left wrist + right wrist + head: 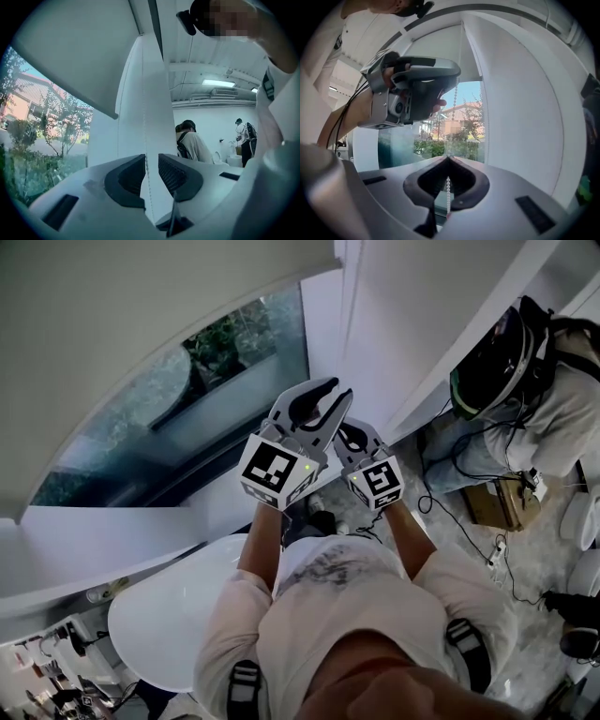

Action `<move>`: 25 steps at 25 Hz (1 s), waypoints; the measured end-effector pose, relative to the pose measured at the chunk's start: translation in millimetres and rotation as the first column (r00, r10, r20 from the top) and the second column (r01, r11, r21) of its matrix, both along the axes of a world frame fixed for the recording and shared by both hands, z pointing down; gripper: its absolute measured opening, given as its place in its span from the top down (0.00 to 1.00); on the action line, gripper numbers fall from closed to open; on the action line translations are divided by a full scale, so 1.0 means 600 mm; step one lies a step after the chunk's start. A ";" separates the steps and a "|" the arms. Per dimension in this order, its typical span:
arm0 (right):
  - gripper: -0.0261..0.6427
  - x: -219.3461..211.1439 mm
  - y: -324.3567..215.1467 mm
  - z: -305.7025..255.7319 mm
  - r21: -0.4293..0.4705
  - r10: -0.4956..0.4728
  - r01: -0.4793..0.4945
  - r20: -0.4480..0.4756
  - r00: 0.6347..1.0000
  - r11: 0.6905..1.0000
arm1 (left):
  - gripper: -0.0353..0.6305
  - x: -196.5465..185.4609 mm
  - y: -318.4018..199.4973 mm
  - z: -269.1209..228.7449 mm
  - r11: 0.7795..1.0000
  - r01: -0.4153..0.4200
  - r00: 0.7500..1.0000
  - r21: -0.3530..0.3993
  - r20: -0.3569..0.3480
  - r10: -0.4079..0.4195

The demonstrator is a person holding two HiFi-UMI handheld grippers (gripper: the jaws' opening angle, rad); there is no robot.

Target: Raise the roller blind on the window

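Right gripper (448,158) is pinching the white beaded blind chain (448,187).
Jaws of the left gripper (151,163) are gaping round it; a slip could be dropping the pale fabric roller blind (440,47).

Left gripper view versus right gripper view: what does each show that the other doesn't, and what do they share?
Only the left gripper view: the left gripper open, with the chain running between its jaws, not clamped. Behind it are people and a ceiling light.
Only the right gripper view: the right gripper shut on the chain, and the left gripper's body in a hand above it.
Both: the blind, the window and the chain.
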State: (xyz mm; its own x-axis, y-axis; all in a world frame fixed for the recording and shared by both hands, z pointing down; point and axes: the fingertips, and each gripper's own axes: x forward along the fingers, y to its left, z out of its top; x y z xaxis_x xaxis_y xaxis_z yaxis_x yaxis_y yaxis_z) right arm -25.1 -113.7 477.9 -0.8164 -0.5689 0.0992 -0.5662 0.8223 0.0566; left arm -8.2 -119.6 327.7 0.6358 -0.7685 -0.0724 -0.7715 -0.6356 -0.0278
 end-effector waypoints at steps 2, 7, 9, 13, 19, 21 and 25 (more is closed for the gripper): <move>0.87 -0.001 0.004 -0.003 0.002 -0.005 0.005 -0.002 1.000 1.000 | 0.84 -0.002 -0.003 -0.026 1.000 -0.002 1.000 0.021 -0.007 0.002; 0.87 -0.005 0.013 -0.012 0.006 -0.023 0.023 0.000 1.000 1.000 | 0.84 -0.007 -0.008 -0.083 0.998 0.000 1.000 0.063 -0.028 0.001; 0.87 -0.007 0.016 -0.013 0.005 -0.029 0.029 0.002 1.000 1.000 | 0.87 -0.008 -0.011 -0.092 0.998 0.005 1.000 0.067 -0.027 -0.003; 0.87 -0.009 0.017 -0.010 0.005 -0.037 0.037 0.006 0.999 0.999 | 0.92 -0.009 -0.011 -0.091 0.999 0.013 1.000 0.052 -0.029 -0.012; 0.87 -0.003 0.019 0.039 -0.041 -0.038 0.036 -0.056 0.998 0.999 | 0.93 0.004 -0.010 -0.041 0.999 0.038 0.999 0.019 0.012 -0.039; 0.87 -0.004 0.020 0.067 -0.073 -0.038 0.032 -0.075 0.996 0.997 | 0.93 0.003 -0.012 -0.012 0.999 0.040 0.999 -0.014 0.018 -0.040; 0.87 -0.008 0.024 0.104 -0.114 -0.043 0.031 -0.102 0.994 0.993 | 0.93 -0.005 -0.014 0.027 0.998 0.043 0.999 -0.055 -0.002 -0.043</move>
State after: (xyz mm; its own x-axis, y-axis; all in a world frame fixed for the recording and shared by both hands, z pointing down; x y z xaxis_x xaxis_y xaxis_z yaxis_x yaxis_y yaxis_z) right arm -29.7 -99.6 540.5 -0.8186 -0.5190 0.2461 -0.5311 0.8471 0.0199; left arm -11.1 -127.7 343.8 0.6018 -0.7980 -0.0311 -0.7982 -0.6023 0.0083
